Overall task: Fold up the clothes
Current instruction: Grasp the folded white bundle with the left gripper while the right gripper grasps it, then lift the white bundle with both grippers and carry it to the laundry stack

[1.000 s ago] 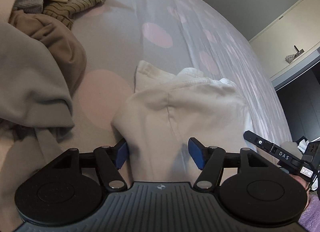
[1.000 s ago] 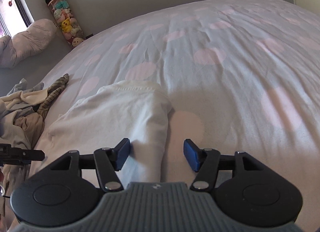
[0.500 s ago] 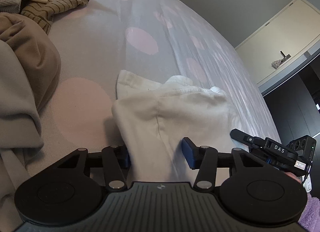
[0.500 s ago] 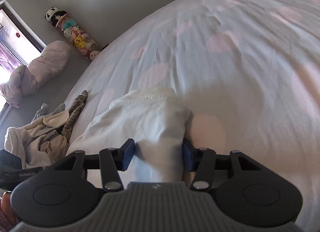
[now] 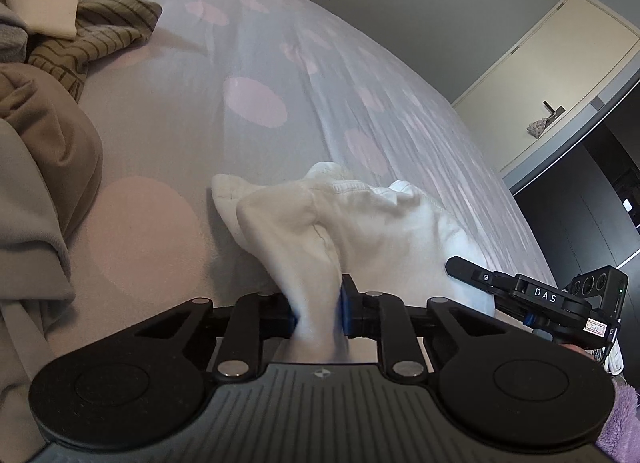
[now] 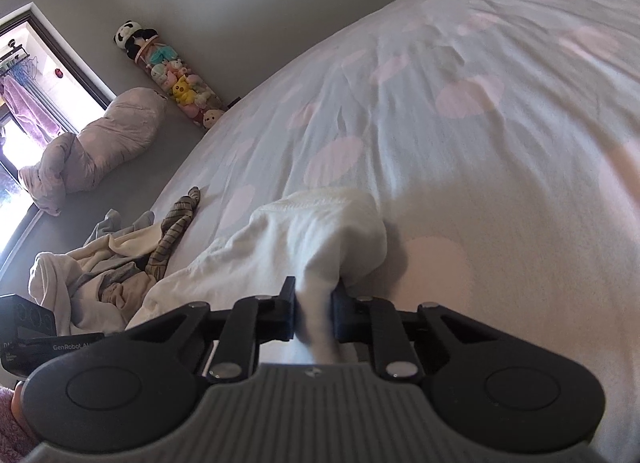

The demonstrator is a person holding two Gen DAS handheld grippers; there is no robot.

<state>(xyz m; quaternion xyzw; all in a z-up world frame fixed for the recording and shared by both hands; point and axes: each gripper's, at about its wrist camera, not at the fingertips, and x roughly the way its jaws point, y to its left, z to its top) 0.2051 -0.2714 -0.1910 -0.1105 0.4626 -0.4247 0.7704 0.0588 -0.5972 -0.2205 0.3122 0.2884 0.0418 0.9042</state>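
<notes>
A white garment (image 5: 360, 223) lies bunched on the spotted bedsheet (image 5: 256, 103). My left gripper (image 5: 318, 313) is closing, and its blue pads pinch a gathered fold of the cloth at one near corner. In the right wrist view the same white garment (image 6: 320, 231) runs from the pile on the left to my right gripper (image 6: 314, 319). That gripper is closing too, its pads squeezing a narrow fold of the other near corner. The right gripper's body (image 5: 552, 299) shows at the right edge of the left wrist view.
A pile of unfolded clothes (image 5: 44, 111) in grey, tan and striped olive lies left of the garment, also seen as a heap (image 6: 116, 271). A rolled duvet (image 6: 100, 143) and a tube of plush toys (image 6: 176, 79) stand on the floor. Cupboard doors (image 5: 560, 75) at right.
Both grippers went from wide open around the garment's near corners to pinched tight on gathered folds. The cloth has bunched up and lifted slightly between the pads.
</notes>
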